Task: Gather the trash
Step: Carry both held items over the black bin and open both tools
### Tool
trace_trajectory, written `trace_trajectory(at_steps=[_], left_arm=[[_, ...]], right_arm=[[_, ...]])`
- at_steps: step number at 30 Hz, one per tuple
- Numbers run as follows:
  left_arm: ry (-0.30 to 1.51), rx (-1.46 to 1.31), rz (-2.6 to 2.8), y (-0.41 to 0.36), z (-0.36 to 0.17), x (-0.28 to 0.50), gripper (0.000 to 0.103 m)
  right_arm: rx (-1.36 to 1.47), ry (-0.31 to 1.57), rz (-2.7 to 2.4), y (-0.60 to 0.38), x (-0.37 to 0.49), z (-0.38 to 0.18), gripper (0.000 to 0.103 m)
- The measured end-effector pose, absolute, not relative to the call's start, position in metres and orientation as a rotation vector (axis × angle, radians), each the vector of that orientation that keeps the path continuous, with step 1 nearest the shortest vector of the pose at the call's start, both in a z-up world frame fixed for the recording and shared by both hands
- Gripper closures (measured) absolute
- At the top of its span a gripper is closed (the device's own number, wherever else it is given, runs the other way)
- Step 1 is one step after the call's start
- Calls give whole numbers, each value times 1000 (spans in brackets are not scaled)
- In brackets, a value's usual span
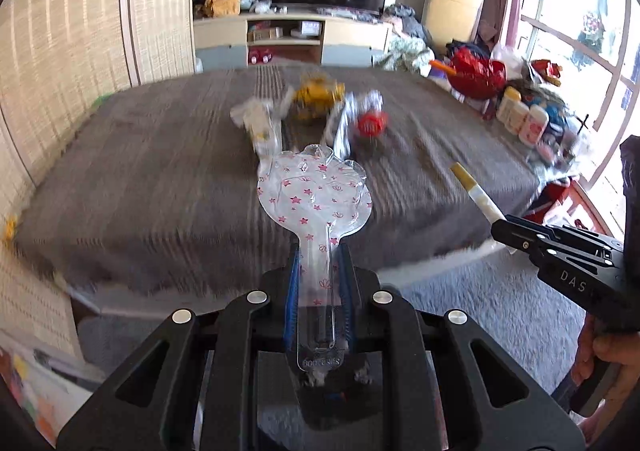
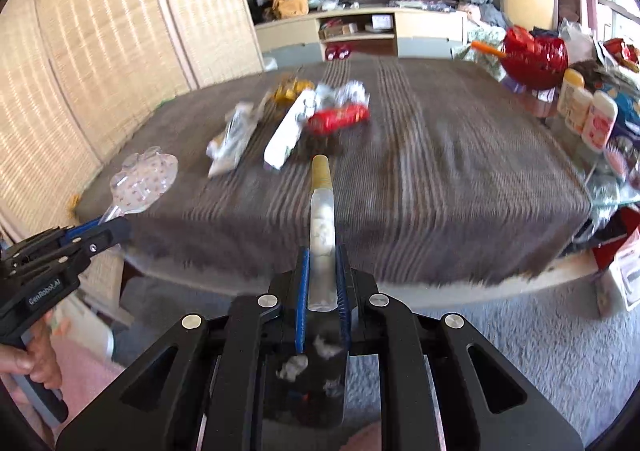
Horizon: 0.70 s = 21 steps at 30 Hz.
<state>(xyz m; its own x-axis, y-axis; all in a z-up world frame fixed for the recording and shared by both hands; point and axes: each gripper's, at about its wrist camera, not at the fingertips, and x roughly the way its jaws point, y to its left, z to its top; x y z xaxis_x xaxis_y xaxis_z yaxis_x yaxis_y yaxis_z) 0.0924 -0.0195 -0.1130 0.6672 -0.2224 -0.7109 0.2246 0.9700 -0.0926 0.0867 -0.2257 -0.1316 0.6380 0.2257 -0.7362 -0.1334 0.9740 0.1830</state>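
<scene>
My left gripper (image 1: pixel 318 251) is shut on the stem of a clear plastic wrapper with pink stars (image 1: pixel 316 191), held above the near edge of the table; it also shows in the right wrist view (image 2: pixel 140 179). My right gripper (image 2: pixel 322 251) is shut on a white tube wrapper with a yellow tip (image 2: pixel 322 203), seen in the left wrist view (image 1: pixel 476 191) too. More trash lies mid-table: a yellow wrapper (image 1: pixel 318 93), a red and silver wrapper (image 1: pixel 370 121), a white wrapper (image 1: pixel 260 123) and a white packet (image 2: pixel 286 135).
The table has a brown striped cloth (image 1: pixel 160 179). Bottles (image 1: pixel 524 117) and a red bowl (image 1: pixel 476 77) crowd its right side. Bamboo screens (image 1: pixel 60 51) stand left, a TV stand (image 1: pixel 288 35) behind, grey carpet (image 1: pixel 480 311) below.
</scene>
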Motion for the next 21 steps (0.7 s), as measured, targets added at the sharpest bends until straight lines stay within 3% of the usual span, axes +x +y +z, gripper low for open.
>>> trace_trajectory(at_steps=[21], left_arm=[[1146,-70,-270,-28,-266,66,86]], right_arm=[[191,1195,254,-196,67,-263,89]])
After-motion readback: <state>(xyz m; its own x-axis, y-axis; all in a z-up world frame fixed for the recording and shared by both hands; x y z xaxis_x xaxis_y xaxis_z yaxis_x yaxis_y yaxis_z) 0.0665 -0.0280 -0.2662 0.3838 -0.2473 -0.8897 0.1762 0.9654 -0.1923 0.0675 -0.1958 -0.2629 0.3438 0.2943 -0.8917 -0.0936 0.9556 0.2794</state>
